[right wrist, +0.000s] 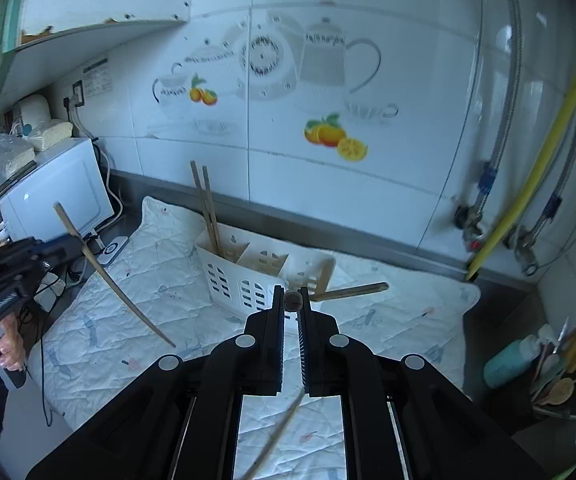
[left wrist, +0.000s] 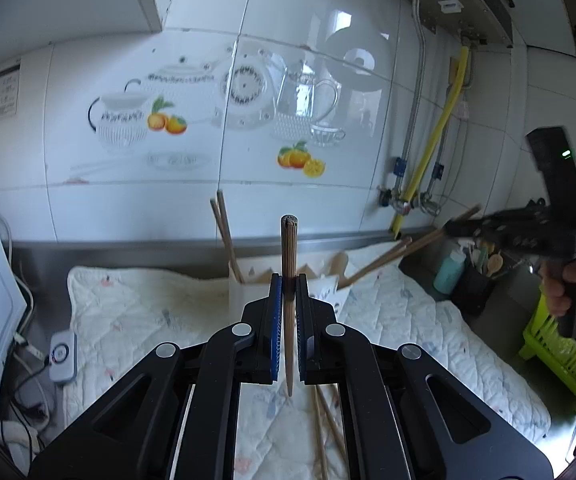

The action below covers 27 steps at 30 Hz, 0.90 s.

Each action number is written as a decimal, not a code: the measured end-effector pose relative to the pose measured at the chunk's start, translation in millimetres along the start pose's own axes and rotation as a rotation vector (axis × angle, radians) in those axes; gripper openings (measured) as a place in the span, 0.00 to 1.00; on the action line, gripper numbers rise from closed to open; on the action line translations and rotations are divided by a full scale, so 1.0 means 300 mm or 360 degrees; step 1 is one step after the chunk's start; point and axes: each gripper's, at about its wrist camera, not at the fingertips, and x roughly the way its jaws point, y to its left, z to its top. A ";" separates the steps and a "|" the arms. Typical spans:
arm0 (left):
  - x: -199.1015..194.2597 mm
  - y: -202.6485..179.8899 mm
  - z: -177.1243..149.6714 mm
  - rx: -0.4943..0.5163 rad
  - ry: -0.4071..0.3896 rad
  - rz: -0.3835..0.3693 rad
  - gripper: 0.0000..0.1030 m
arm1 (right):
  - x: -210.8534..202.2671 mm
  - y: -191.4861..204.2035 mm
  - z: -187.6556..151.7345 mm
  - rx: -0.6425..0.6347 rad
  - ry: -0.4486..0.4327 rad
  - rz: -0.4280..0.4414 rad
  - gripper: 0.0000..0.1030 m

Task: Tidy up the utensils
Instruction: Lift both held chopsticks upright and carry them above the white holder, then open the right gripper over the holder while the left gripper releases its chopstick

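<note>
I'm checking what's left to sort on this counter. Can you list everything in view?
chopsticks: two standing in the holder's end slot; one in each gripper; a few loose on the mat
utensil holder: one, white, on the mat
wooden spatula: one, by the holder
quilted mat: one, white
microwave: one, white, left
bottle: one, teal, right
drying rack: one, green, right
left gripper: black, shut on chopstick
right gripper: black, shut on chopstick

Glossy tiles point(right wrist: 328, 184) backed a quilted cloth mat point(right wrist: 160, 280); on it stood a perforated white plastic caddy point(right wrist: 248, 280) holding wooden chopsticks point(right wrist: 208, 208).
</note>
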 end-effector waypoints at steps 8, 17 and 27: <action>0.016 -0.041 0.208 0.0074 -0.0182 0.0019 0.04 | 0.171 -0.080 0.063 0.0162 0.0136 0.0066 0.06; 0.141 -0.062 0.360 0.0120 -0.0281 0.0113 0.04 | 0.231 -0.124 0.086 0.0205 0.0056 0.0068 0.19; 0.332 -0.022 0.353 0.0060 -0.0217 0.0203 0.04 | 0.122 -0.099 -0.019 0.0101 -0.0070 0.0013 0.28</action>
